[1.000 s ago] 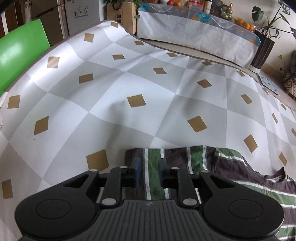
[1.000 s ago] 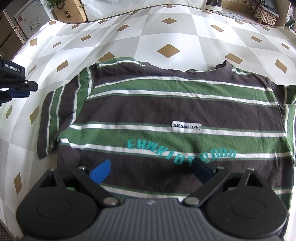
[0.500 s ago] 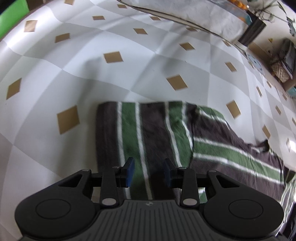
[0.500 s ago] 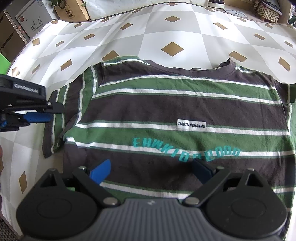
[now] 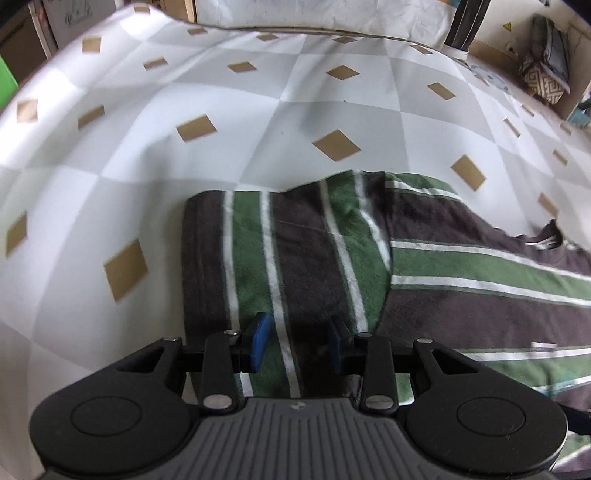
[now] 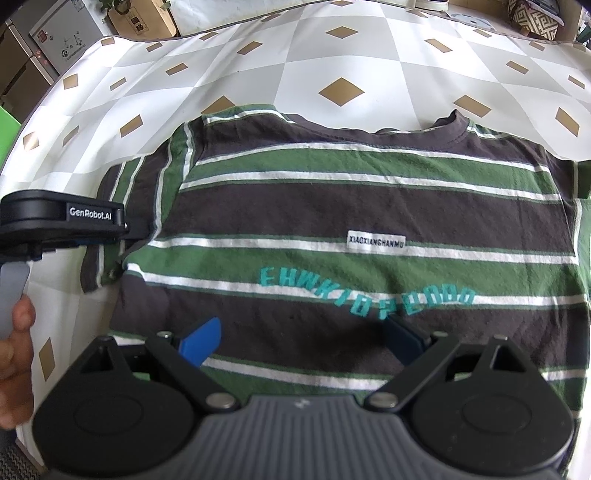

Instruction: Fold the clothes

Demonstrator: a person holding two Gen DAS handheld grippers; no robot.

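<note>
A T-shirt (image 6: 369,206) with dark grey, green and white stripes and teal lettering lies flat, front up, on the table. Its left sleeve (image 5: 295,251) is spread out sideways. My left gripper (image 5: 299,343) points steeply down just over that sleeve, its jaws opening with a modest gap; the cloth lies flat beneath the blue pads and nothing is pinched. In the right wrist view the left gripper (image 6: 138,232) reaches in from the left onto the sleeve (image 6: 122,192). My right gripper (image 6: 303,343) stands wide open above the shirt's lower front, empty.
A tablecloth (image 6: 332,48) of white and grey checks with tan diamonds covers the table. A person's hand (image 6: 14,350) holds the left gripper's handle. A green chair (image 6: 5,125) stands at the left edge, a cardboard box (image 6: 144,18) and a patterned basket (image 6: 535,18) beyond the far edge.
The left gripper has come down and in from the sleeve's outer edge over the sleeve, rolling slightly, and its jaws have widened. The right gripper has stayed put.
</note>
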